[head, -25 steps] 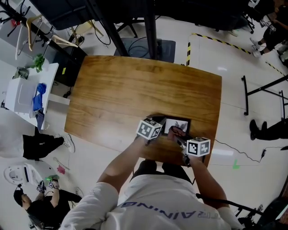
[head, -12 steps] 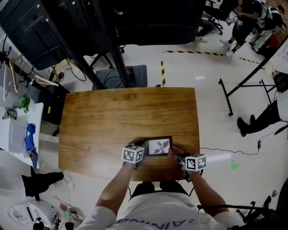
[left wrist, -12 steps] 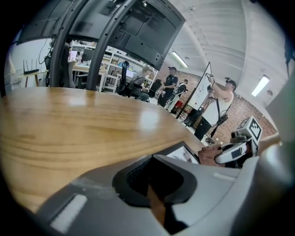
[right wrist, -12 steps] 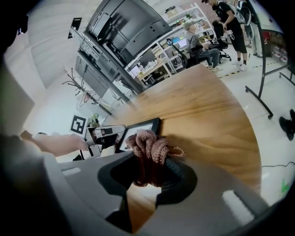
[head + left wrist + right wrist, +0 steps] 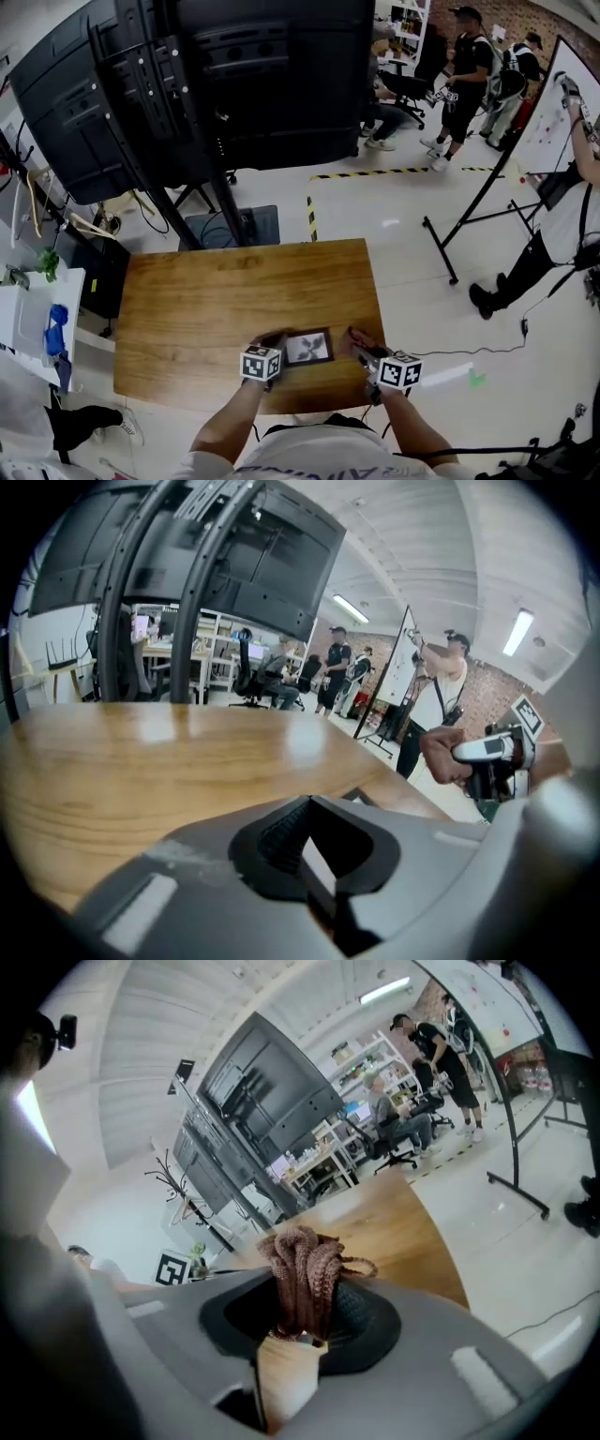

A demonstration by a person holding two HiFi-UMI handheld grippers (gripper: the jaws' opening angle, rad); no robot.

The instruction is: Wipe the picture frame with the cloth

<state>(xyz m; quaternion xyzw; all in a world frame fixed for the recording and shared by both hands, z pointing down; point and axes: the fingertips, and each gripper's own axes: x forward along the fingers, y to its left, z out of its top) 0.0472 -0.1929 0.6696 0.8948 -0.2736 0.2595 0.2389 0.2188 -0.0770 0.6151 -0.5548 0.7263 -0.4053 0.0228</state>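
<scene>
Down at the 6 o'clock edge of the brown wooden table [image 5: 234, 291] lies the small dark-rimmed picture frame [image 5: 307, 347]. At its 9 o'clock the left gripper [image 5: 314, 855] pinches its edge; at 3 o'clock the right gripper [image 5: 300, 1324] clamps a brown braided cloth [image 5: 305, 1274].

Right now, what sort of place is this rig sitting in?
Probably a shared lab or workshop, not a home: a big black display on a floor stand, a whiteboard on legs, and yellow-black hazard tape on the floor beyond the wooden table.
</scene>
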